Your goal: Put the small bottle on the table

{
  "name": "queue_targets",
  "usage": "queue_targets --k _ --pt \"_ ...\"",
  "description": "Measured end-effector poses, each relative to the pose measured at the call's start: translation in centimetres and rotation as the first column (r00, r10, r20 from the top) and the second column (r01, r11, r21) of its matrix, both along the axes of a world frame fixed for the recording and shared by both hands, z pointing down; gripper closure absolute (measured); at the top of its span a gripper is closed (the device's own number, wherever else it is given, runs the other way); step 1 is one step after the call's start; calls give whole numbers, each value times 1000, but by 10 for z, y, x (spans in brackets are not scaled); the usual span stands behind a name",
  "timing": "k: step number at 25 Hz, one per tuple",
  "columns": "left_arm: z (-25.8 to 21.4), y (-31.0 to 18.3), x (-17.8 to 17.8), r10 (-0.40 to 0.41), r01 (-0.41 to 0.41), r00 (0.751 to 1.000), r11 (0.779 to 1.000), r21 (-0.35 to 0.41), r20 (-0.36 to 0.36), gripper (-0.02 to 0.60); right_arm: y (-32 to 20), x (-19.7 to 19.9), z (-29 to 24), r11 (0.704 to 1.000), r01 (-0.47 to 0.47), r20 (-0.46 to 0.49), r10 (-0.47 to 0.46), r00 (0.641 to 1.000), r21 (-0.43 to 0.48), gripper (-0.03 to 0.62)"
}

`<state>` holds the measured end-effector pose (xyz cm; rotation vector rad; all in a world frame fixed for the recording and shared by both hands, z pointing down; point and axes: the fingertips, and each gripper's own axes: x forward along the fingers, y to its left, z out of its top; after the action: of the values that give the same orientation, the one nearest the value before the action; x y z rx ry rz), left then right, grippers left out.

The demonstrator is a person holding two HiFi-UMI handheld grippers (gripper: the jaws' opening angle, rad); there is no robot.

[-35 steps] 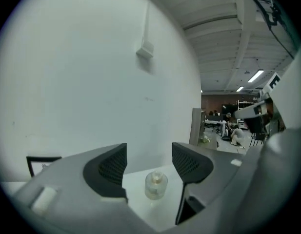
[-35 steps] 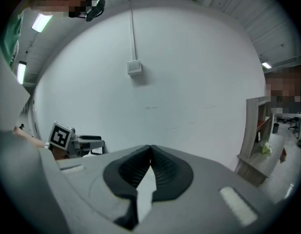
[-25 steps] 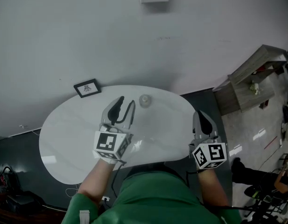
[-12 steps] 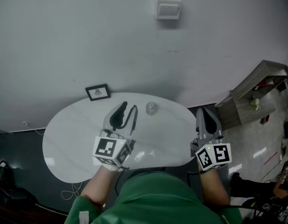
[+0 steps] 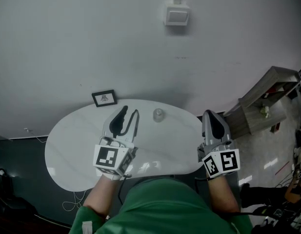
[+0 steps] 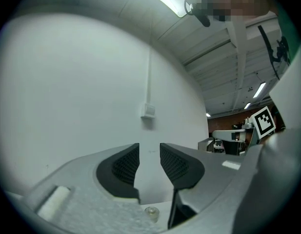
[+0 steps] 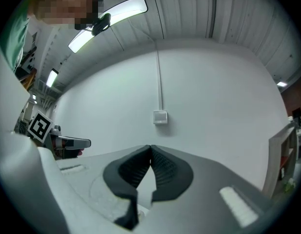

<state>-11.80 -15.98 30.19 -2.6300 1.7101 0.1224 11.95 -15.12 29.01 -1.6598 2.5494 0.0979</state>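
White worktop (image 5: 67, 145) already carries the small bottle (image 5: 158, 114), upright at upper centre of the head view. We judge the placing done; next we need only draw away without knocking it. The left gripper (image 5: 130, 111) is closed to a slit and the right gripper (image 5: 210, 116) is pinched together, both empty. The bottle's cap and contents are too small to read.

The small bottle (image 5: 158, 114) stands on the table (image 5: 67, 150) close to its far edge, right of a picture frame (image 5: 104, 98) (that one sits at the far rim, by the wall). The left gripper (image 5: 130, 110) is over the table, left of the bottle. The right gripper (image 5: 211, 115) is beyond the table's right end, with a shelf unit (image 5: 267, 94) farther right.
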Motion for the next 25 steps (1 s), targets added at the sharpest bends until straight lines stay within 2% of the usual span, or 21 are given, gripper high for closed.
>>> queue_targets --k 5,25 --pt "-2 -2 -6 -7 7 1000 1000 13 -8 443 1 1 1 1000 -11 -10 11 1000 1 595" --pt "13 -19 5 21 -21 1000 999 -27 12 443 -14 10 12 999 -31 3 31 1000 -28 595"
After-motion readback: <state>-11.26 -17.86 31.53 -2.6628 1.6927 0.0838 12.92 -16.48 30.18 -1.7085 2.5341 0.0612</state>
